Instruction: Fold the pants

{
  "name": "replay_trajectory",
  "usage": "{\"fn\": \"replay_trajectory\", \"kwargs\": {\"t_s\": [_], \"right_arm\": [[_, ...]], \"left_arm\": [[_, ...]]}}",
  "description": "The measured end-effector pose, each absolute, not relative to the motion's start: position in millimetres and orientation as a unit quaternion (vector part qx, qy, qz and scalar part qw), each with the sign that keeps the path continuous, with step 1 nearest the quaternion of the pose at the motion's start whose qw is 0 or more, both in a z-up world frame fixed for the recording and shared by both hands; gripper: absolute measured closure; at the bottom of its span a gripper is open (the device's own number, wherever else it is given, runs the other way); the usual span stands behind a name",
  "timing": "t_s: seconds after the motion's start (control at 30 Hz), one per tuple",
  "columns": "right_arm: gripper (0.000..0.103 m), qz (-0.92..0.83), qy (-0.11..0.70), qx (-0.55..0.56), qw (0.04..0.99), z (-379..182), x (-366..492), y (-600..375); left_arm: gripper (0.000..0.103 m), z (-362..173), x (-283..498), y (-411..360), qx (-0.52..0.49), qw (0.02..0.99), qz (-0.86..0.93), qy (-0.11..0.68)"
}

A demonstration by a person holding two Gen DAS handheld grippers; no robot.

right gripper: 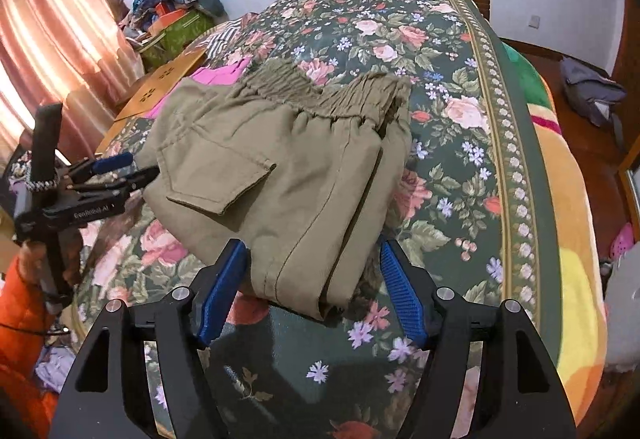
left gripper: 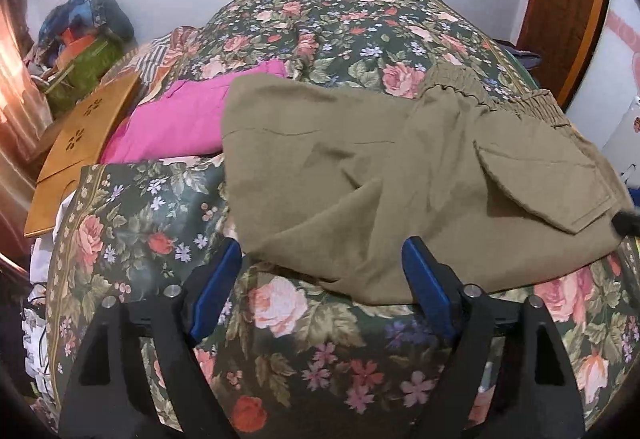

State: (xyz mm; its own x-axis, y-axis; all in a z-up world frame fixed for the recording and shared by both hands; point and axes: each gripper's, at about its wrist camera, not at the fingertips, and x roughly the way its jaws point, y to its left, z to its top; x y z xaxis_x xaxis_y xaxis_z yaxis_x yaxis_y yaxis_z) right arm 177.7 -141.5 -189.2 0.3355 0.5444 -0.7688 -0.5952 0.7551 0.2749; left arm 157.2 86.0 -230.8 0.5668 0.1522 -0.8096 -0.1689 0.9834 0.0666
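Observation:
Olive-green pants (left gripper: 400, 175) lie folded over on a floral bedspread, elastic waistband at the far right and a flap pocket on top; they also show in the right wrist view (right gripper: 280, 179). My left gripper (left gripper: 322, 259) is open and empty, its blue pads at the near edge of the fabric. My right gripper (right gripper: 312, 259) is open and empty, its pads either side of the near folded end of the pants. The left gripper also shows in the right wrist view (right gripper: 128, 167), open beside the pocket edge.
A pink garment (left gripper: 180, 119) lies behind the pants on the left. A wooden board (left gripper: 80, 143) and a pile of bags (left gripper: 88, 39) sit at the bed's left side. Floral bedspread (right gripper: 460, 159) extends right to an orange blanket edge (right gripper: 576, 279).

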Motion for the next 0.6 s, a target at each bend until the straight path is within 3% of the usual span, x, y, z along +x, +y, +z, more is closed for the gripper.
{"fn": "replay_trajectory", "kwargs": {"t_s": [0.23, 0.6], "right_arm": [[0.037, 0.310, 0.406, -0.048, 0.858, -161, 213, -143], [0.038, 0.304, 0.438, -0.088, 0.841, -204, 261, -129]], "left_arm": [[0.012, -237, 155, 98, -0.051, 0.883, 0.082, 0.458], [0.011, -242, 155, 103, -0.062, 0.882, 0.073, 0.462]]}}
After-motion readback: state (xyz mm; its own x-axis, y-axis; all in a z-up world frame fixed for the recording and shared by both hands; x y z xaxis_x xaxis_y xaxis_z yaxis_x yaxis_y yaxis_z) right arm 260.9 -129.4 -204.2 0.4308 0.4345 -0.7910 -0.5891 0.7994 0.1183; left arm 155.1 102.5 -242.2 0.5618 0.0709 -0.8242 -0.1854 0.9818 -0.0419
